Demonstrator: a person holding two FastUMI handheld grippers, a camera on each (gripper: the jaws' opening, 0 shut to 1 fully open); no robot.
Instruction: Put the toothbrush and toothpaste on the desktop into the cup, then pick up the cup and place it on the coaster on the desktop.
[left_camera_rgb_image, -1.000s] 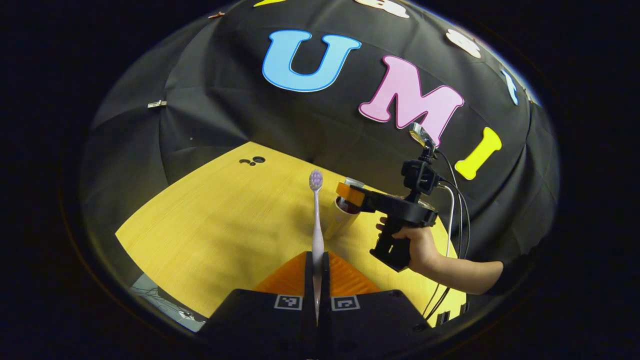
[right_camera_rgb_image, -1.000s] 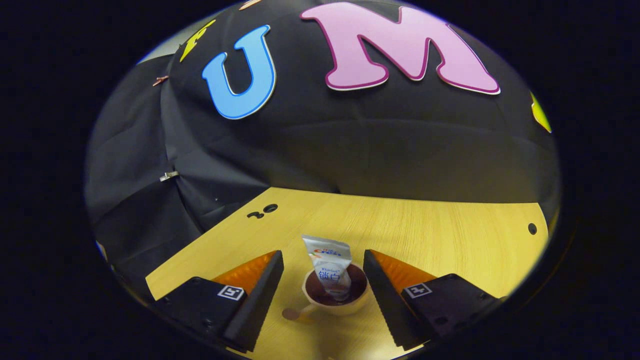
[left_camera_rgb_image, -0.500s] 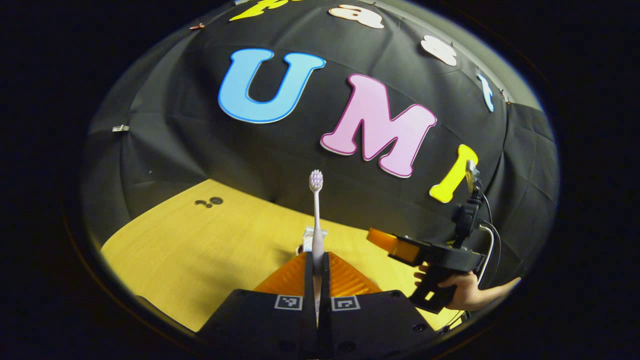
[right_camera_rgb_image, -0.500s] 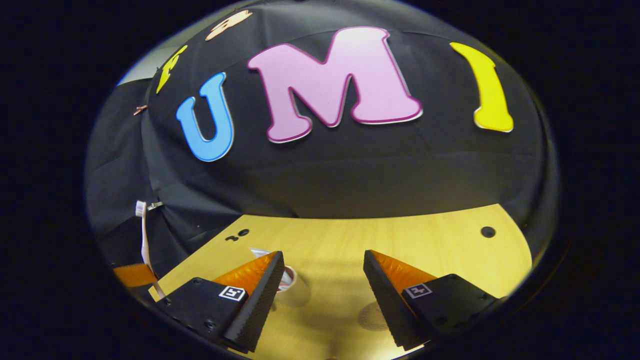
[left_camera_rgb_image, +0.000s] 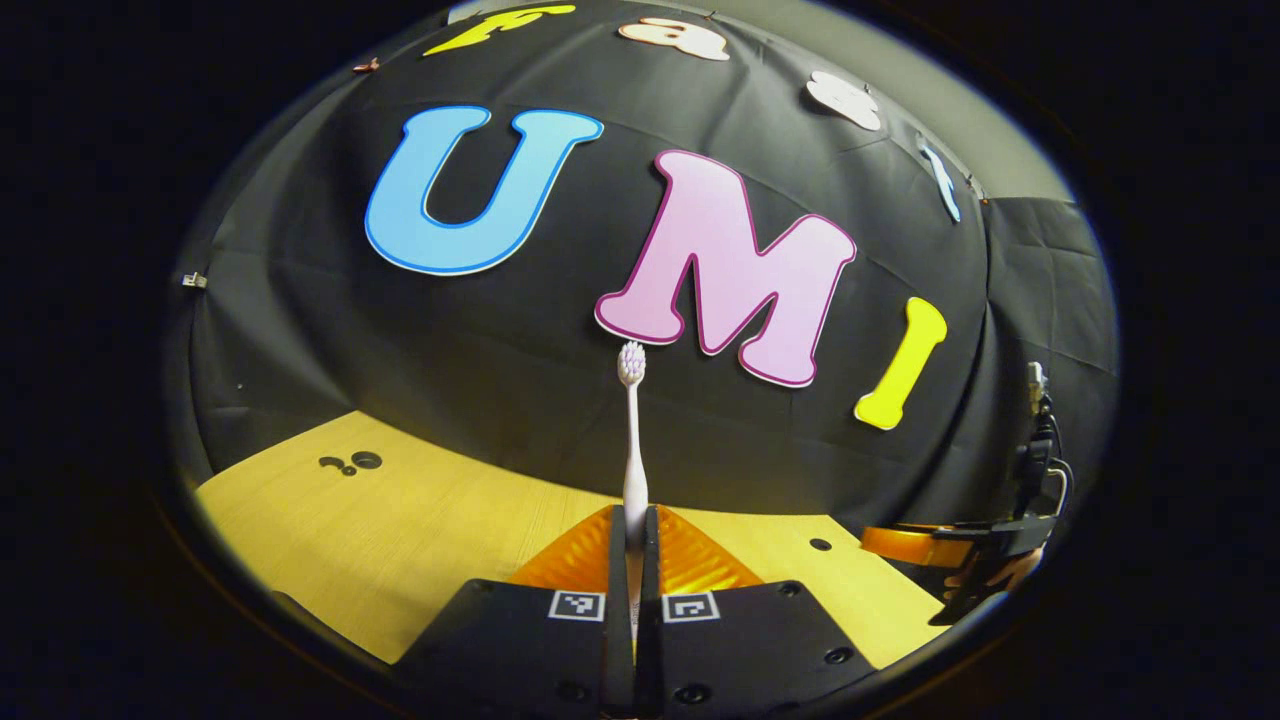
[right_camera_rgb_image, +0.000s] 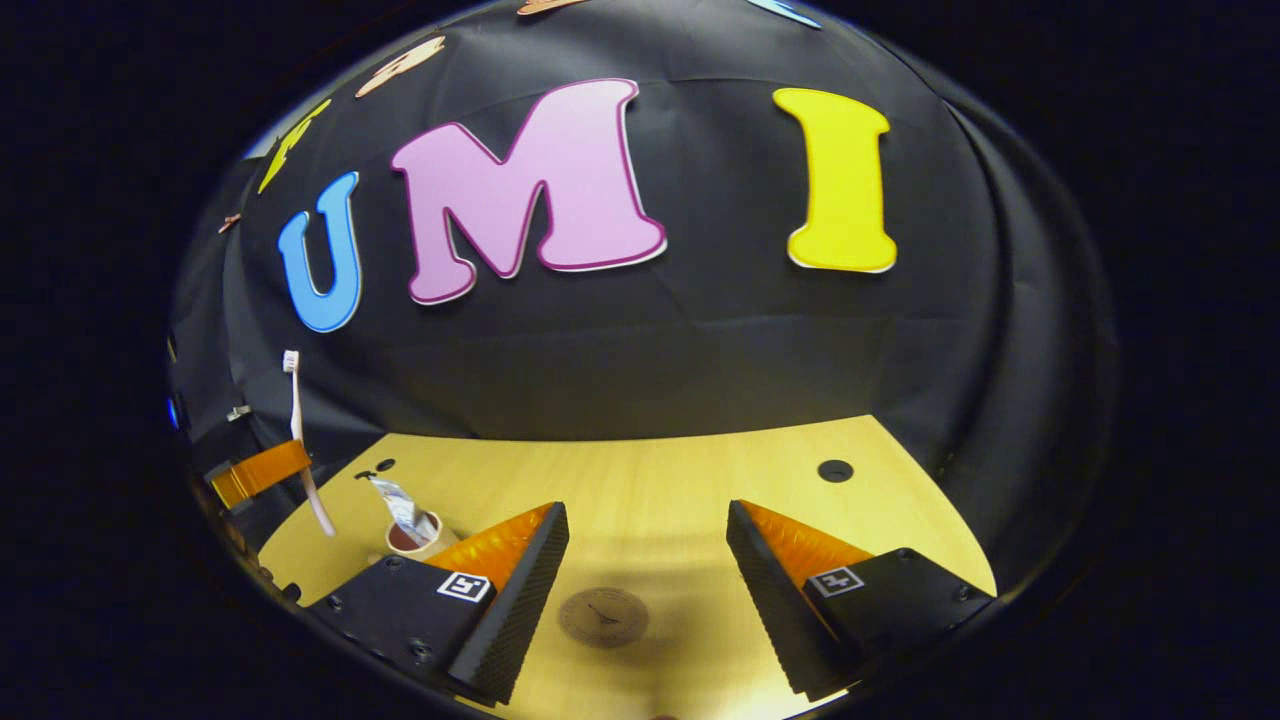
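Note:
In the left gripper view my left gripper is shut on a white toothbrush, which stands upright with its bristle head on top. The right gripper view shows that same toothbrush held at the far left, above and left of the cup. The pale cup stands on the wooden desktop with the toothpaste tube sticking out of it. My right gripper is open, and a round brown coaster lies on the desktop between its fingers. In the left gripper view the right gripper sits at the far right.
Small dark holes mark the desktop at the back left and near the right. The black cloth wall closes the back and sides of the desktop. Cables hang by the right gripper's body.
My right gripper has swung right, away from the cup, and now stands over the coaster. My left gripper has tilted up with the toothbrush; the cup has dropped out of its view.

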